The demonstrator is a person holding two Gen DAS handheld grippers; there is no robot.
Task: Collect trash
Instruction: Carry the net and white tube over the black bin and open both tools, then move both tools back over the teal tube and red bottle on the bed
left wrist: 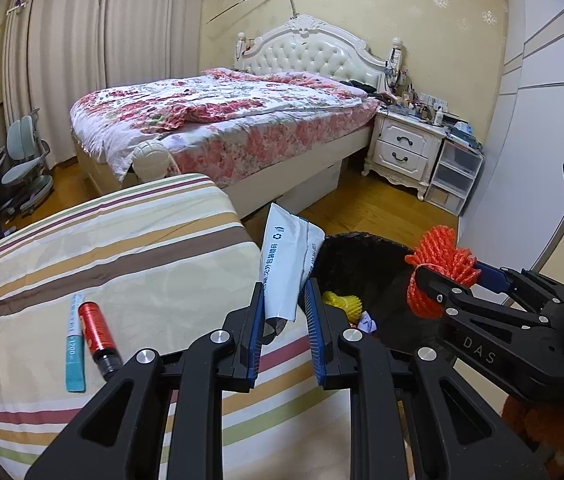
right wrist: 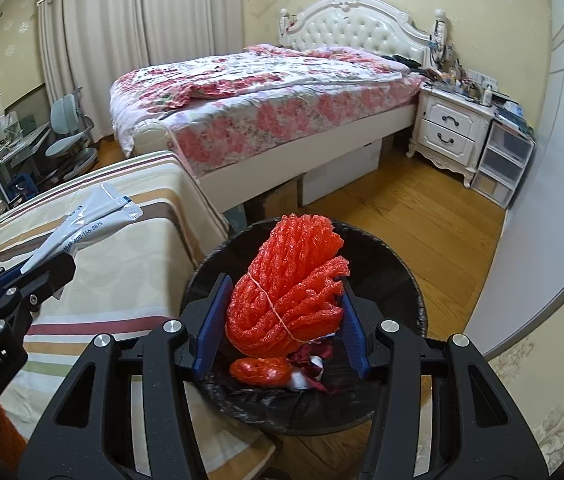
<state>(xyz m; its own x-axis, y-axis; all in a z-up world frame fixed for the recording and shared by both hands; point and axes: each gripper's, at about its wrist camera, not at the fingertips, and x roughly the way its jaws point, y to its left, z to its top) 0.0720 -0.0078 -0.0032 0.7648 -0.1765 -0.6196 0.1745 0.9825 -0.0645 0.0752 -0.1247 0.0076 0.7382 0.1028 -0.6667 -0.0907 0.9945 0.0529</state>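
A bedroom clean-up in progress: the left gripper [left wrist: 284, 304] clamps the lower end of a white foil sachet [left wrist: 286, 264] printed with blue text, holding it upright over the right edge of a striped bedsheet [left wrist: 141, 248], just beside the trash bin [left wrist: 366, 256]. The right gripper [right wrist: 282, 300] holds a bundle of orange-red foam fruit netting [right wrist: 290, 280], tied with a thin white thread, directly above the bin's open mouth; its blue-padded fingers [right wrist: 211, 312] press both flanks of the bundle. The round bin is lined with a black bag [right wrist: 265, 404], and inside lie a smaller orange-red net piece [right wrist: 257, 370], a dark red and white scrap [right wrist: 310, 364] and, in the left camera's view, a yellow foam net [left wrist: 342, 304]. On the sheet, well to the left of the sachet, a red cylindrical tube with a black end [left wrist: 99, 334] lies touching a flat teal-and-white packet [left wrist: 73, 348]. Behind stand a double bed with a floral quilt [left wrist: 221, 120], a white tufted headboard [left wrist: 314, 52], a white nightstand [left wrist: 406, 148] and clear plastic drawers [left wrist: 454, 176] on a wooden floor [right wrist: 422, 216].
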